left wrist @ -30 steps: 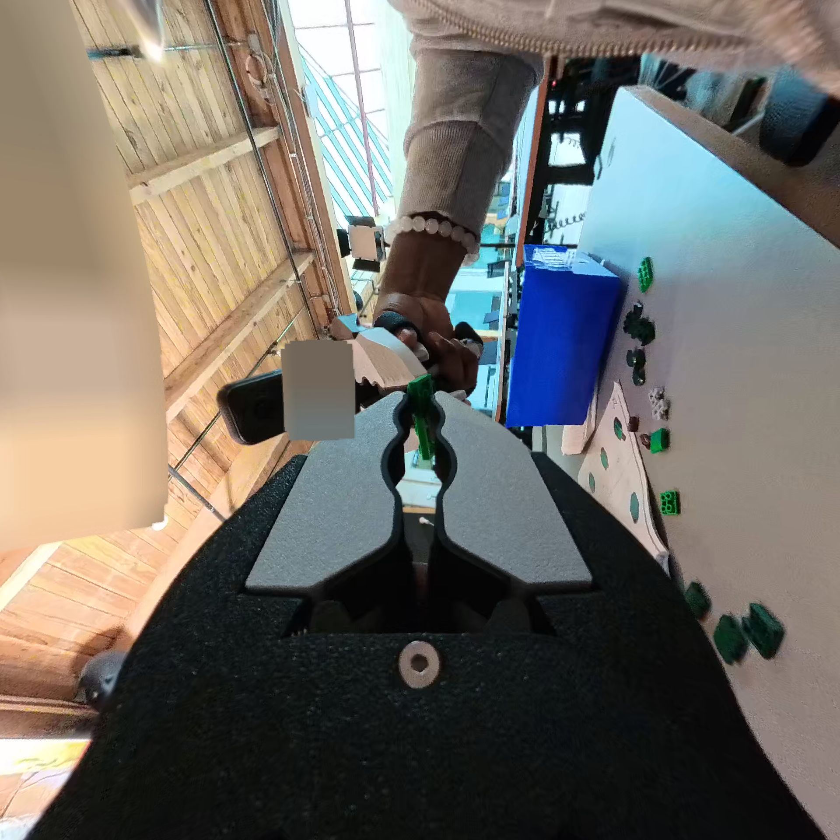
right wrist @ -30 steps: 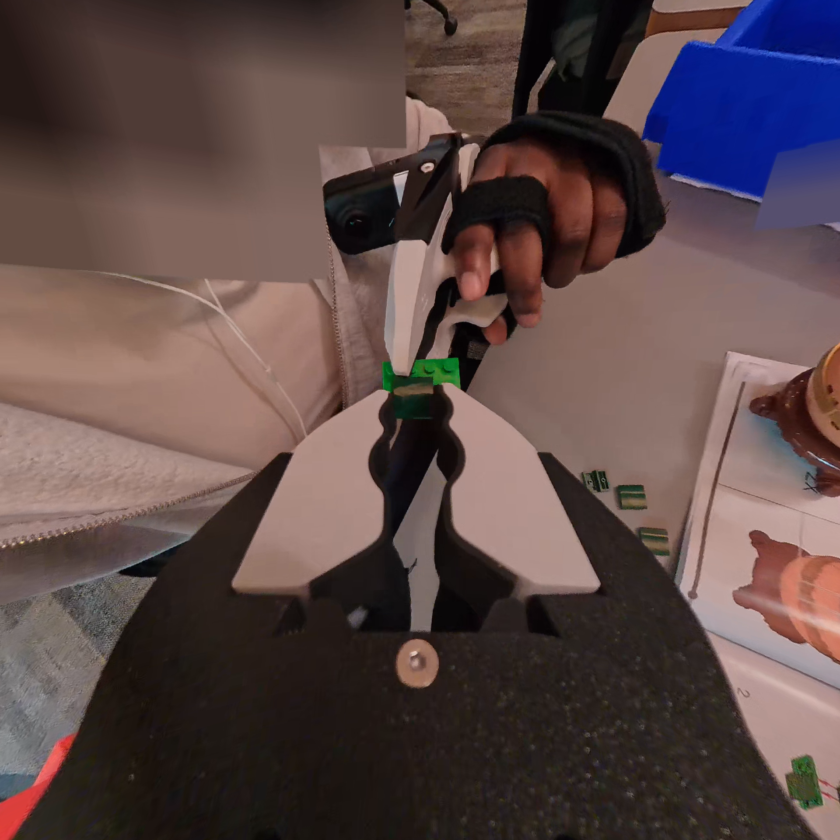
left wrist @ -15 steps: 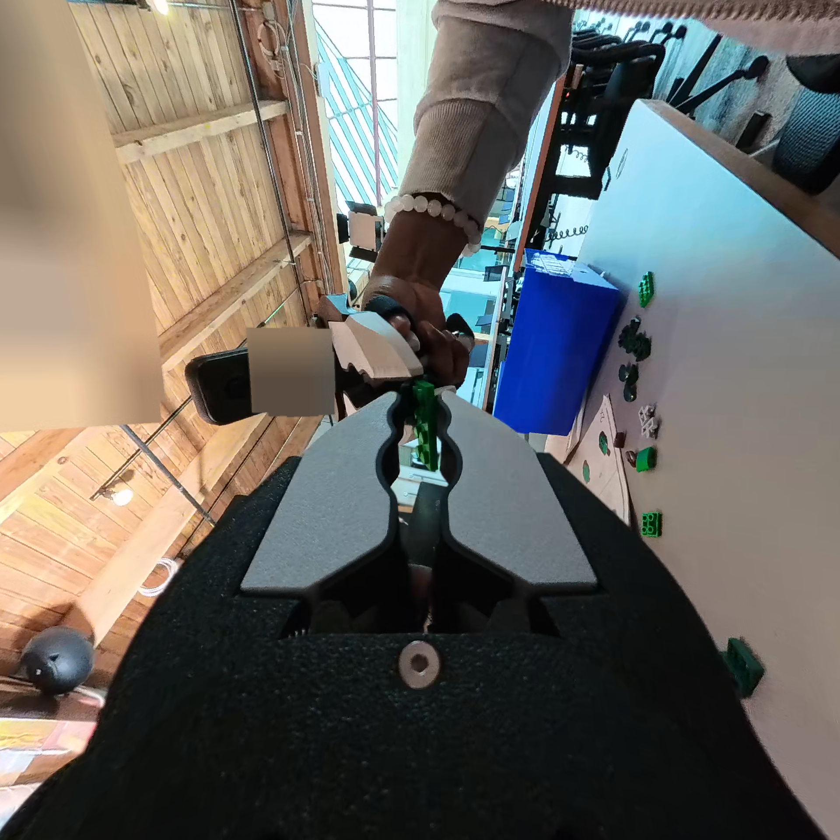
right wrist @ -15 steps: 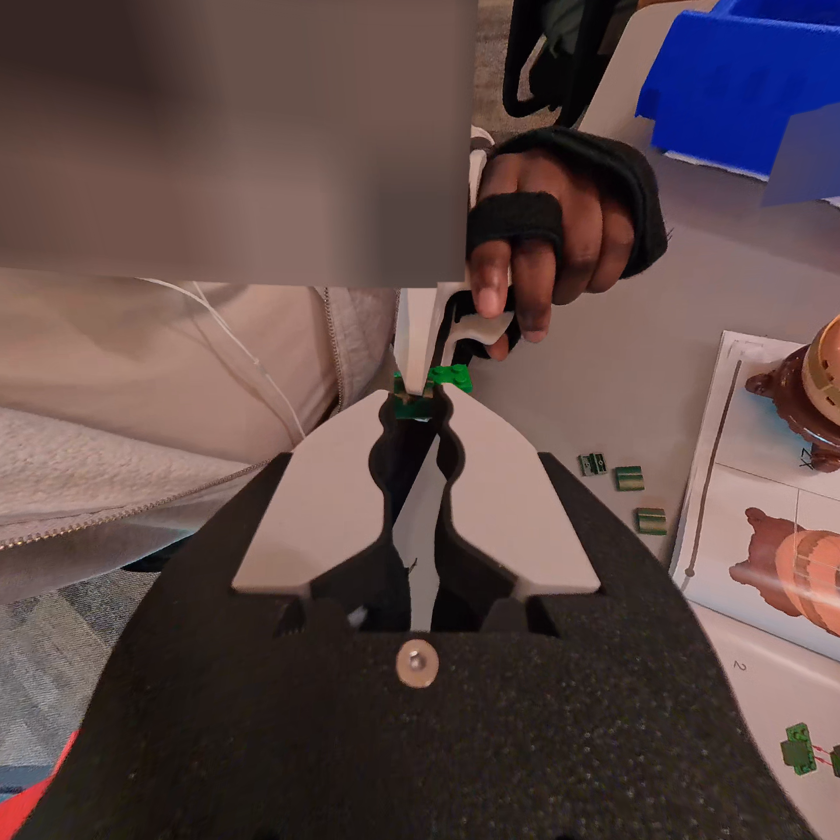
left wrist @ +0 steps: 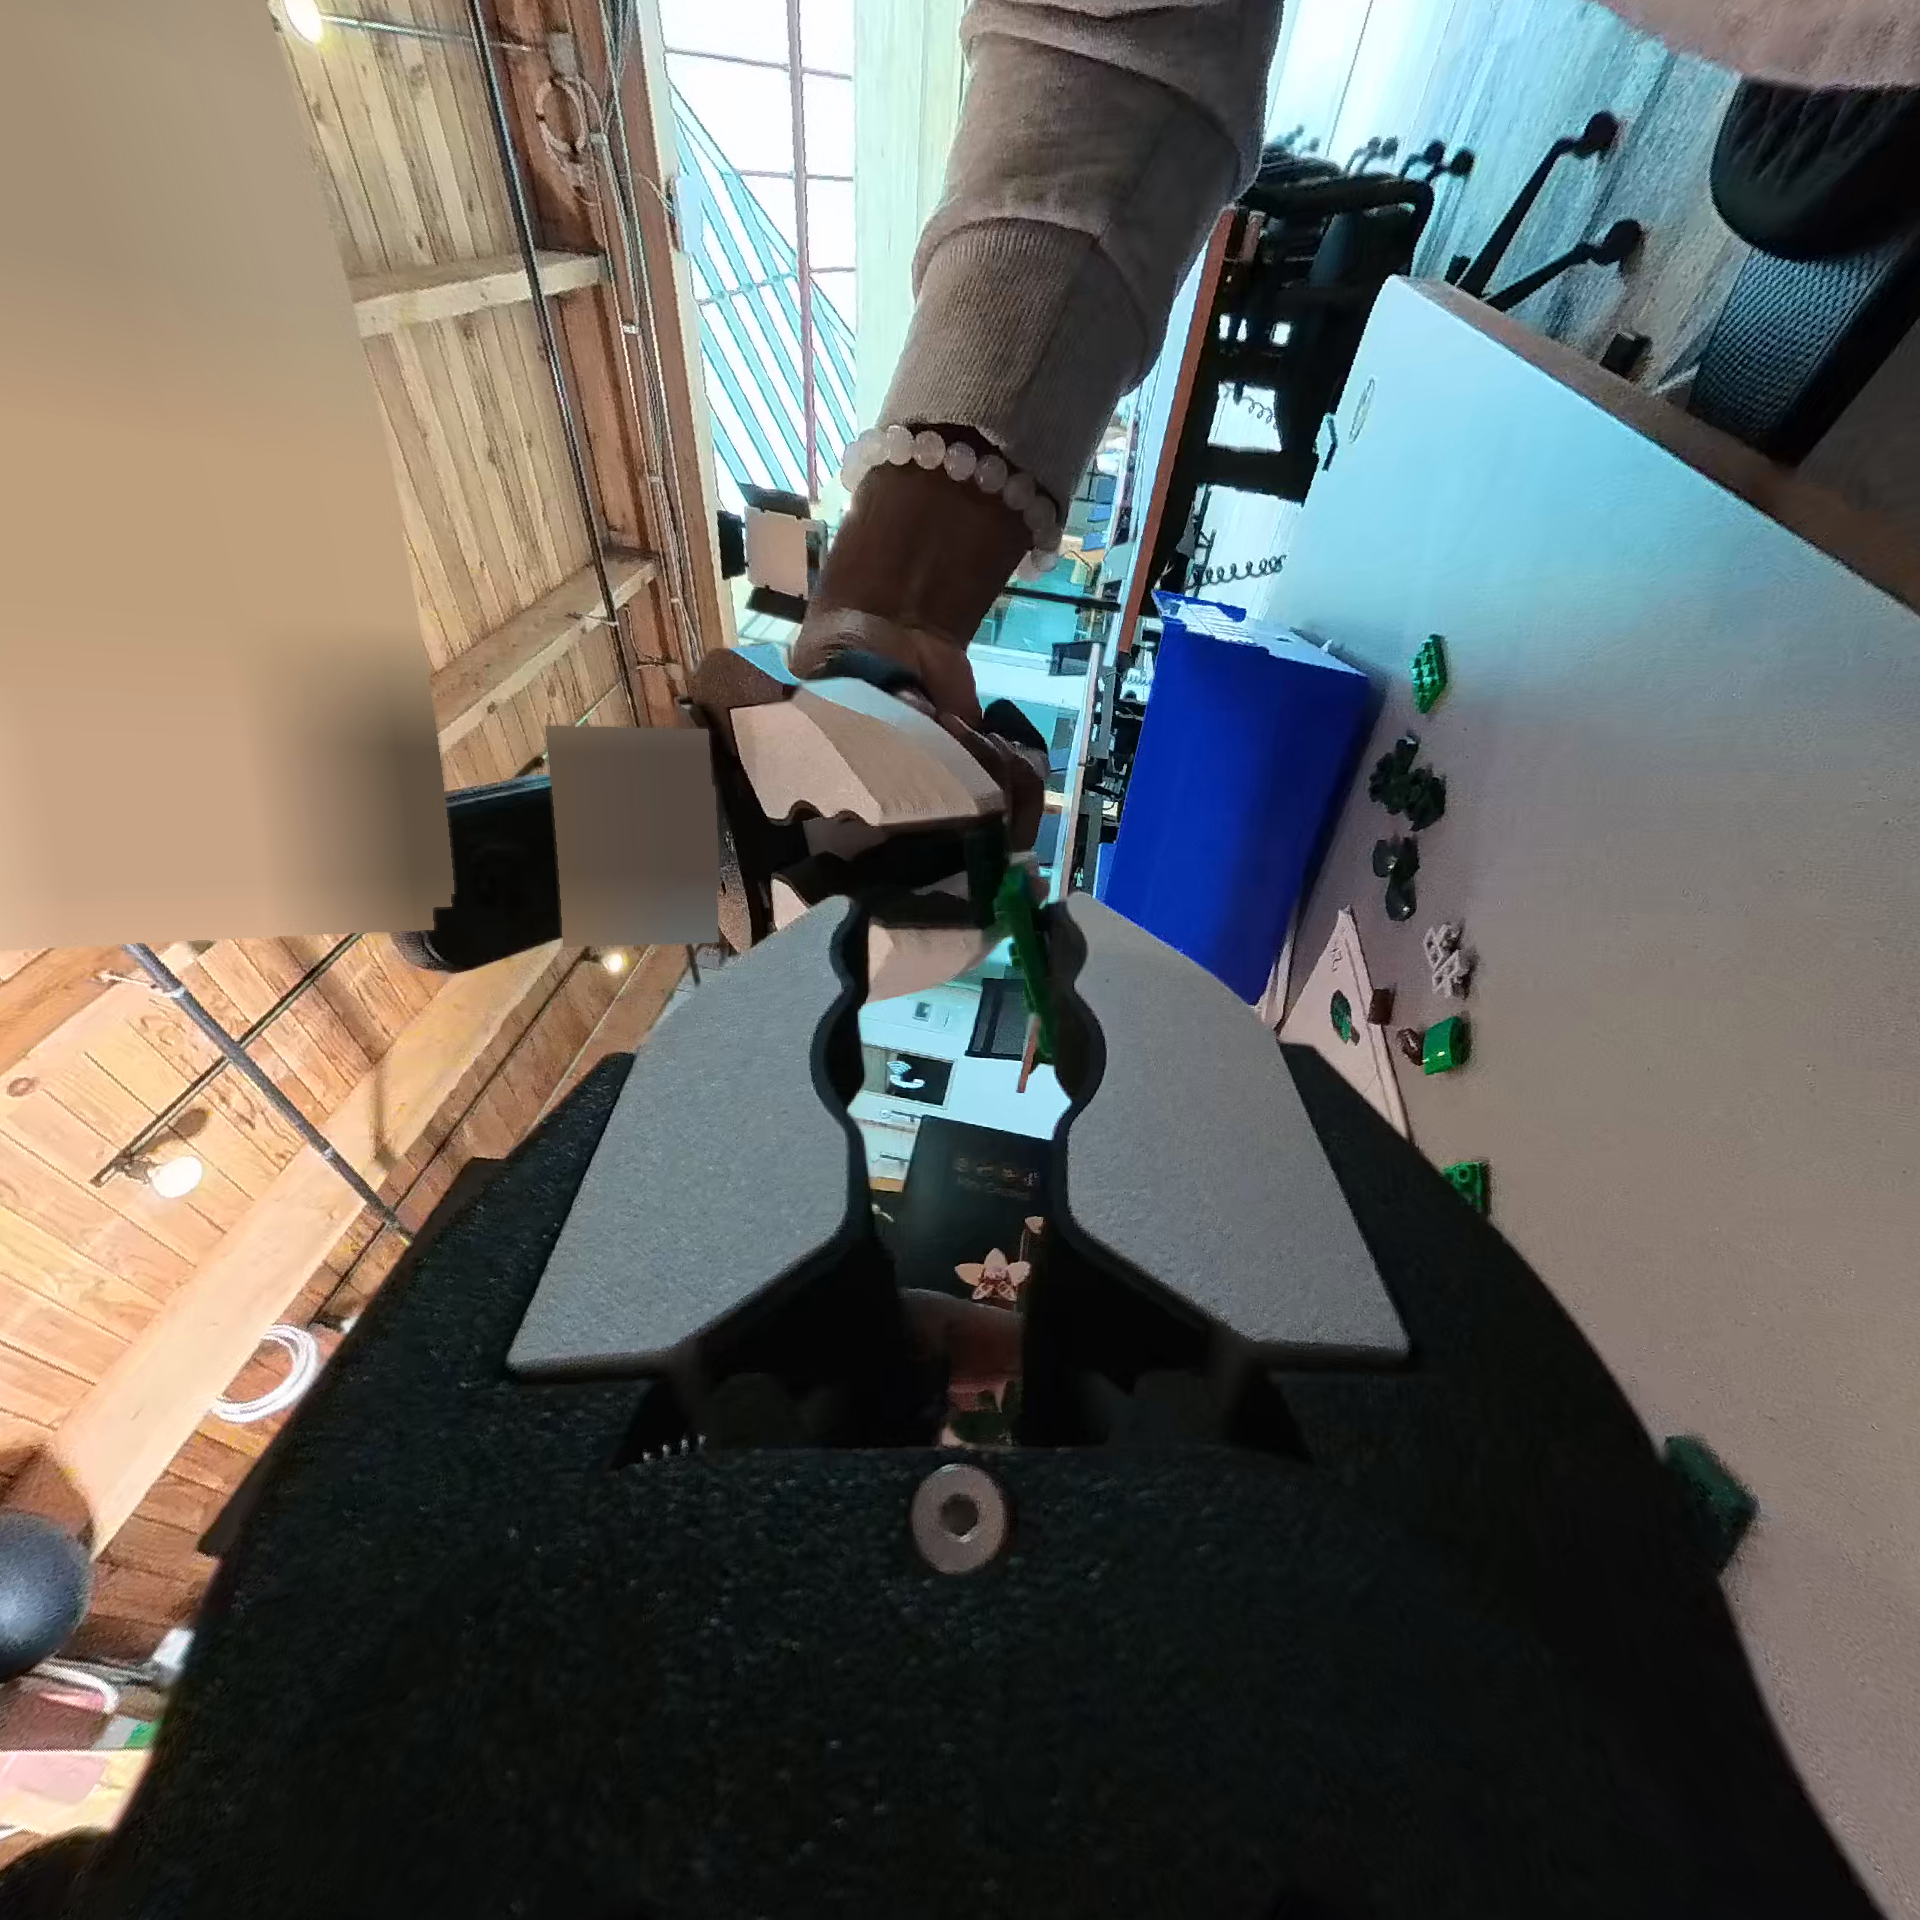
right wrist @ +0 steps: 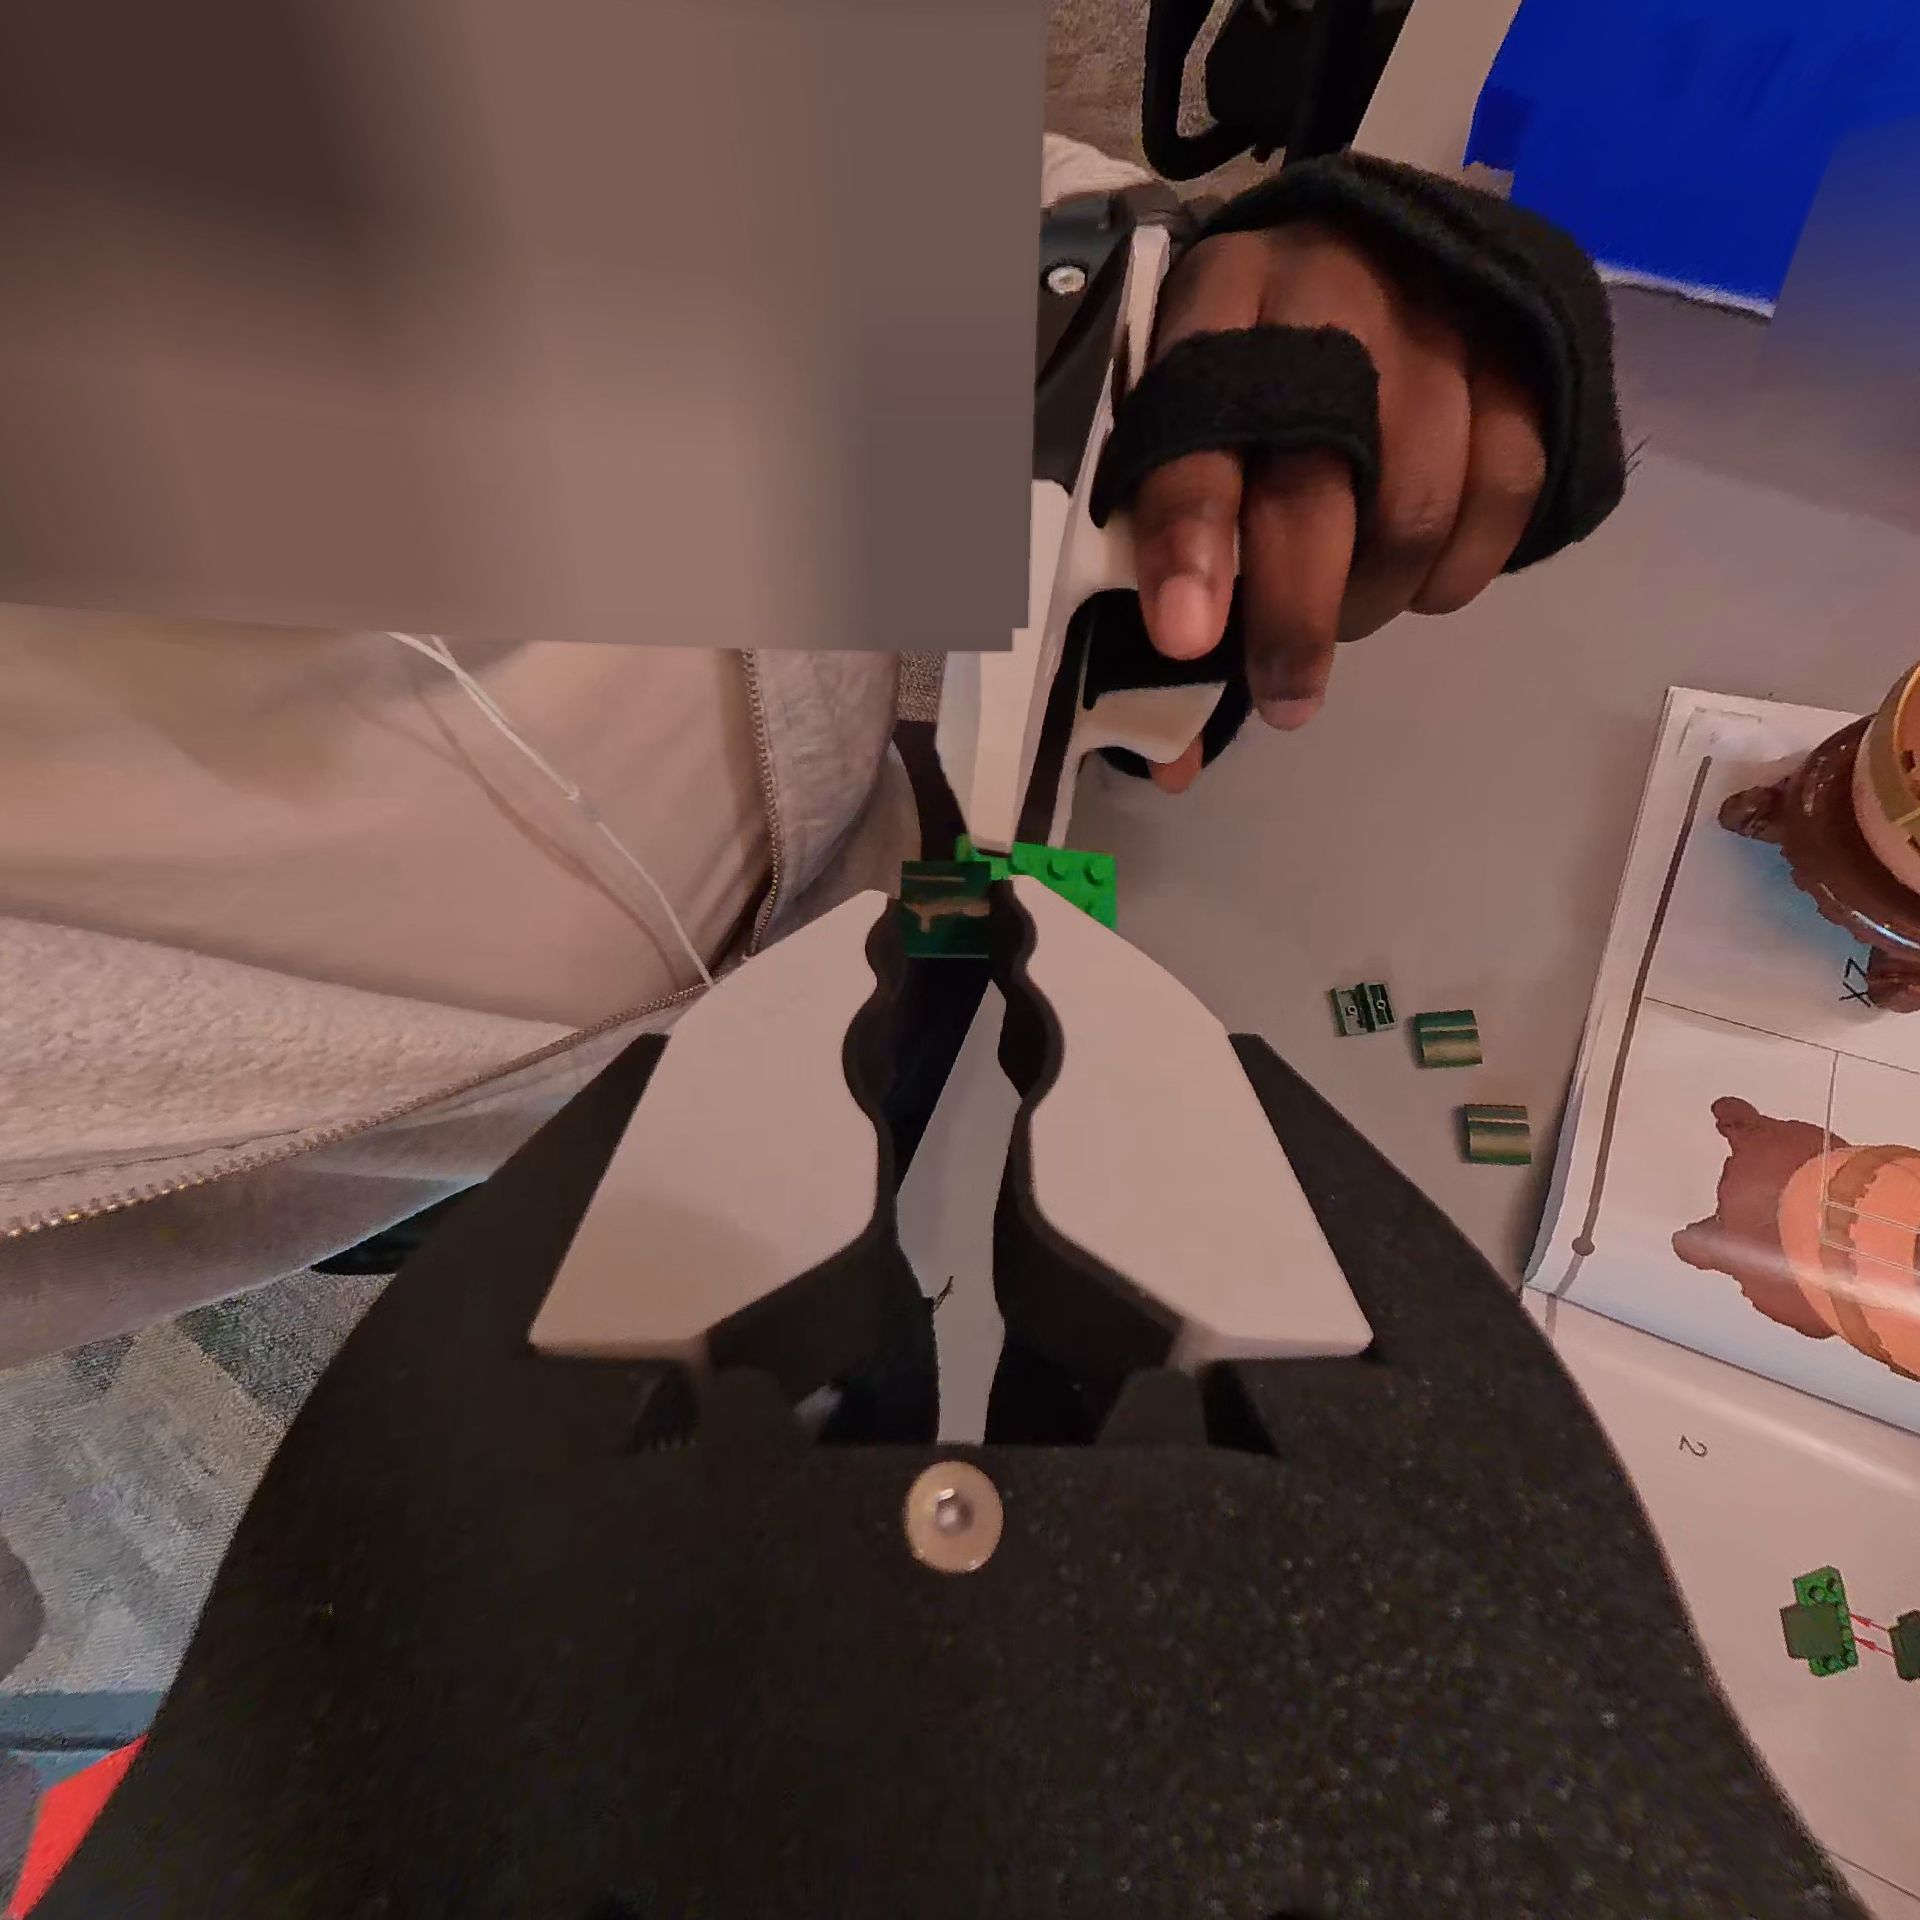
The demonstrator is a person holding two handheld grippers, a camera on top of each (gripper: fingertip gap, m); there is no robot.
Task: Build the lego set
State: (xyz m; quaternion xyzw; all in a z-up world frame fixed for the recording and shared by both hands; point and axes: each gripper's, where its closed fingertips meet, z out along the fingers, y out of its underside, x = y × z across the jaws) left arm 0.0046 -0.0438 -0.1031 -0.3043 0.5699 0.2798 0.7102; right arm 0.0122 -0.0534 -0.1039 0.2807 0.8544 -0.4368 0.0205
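Plate [left wrist: 1023, 966] edge-on along left tongs [left wrist: 961, 935]

Hidden and cut-off items, both wrist views

Bright green plate [right wrist: 1070, 878]: left part hidden behind the other gripper's white tip, just beyond the jaws. Instruction booklet [right wrist: 1756, 1049]: cut by the right edge, right of the jaws. Dark green piece [left wrist: 1709, 1496]: blurred, shape unreadable, right of the jaws.

- The right gripper [right wrist: 951, 914] pinches a small dark green printed tile [right wrist: 943, 912] at its tips.
- A bright green studded plate [right wrist: 1065, 878] sits just beyond and right of those tips, touching the tile.
- Three loose dark green striped tiles [right wrist: 1446, 1039] lie on the grey table [right wrist: 1351, 831] to the gripper's right.
- The open paper instruction booklet [right wrist: 1766, 1195] lies farther right.
- In the left gripper [left wrist: 961, 940], the plate [left wrist: 1023, 961] rests against the right finger.
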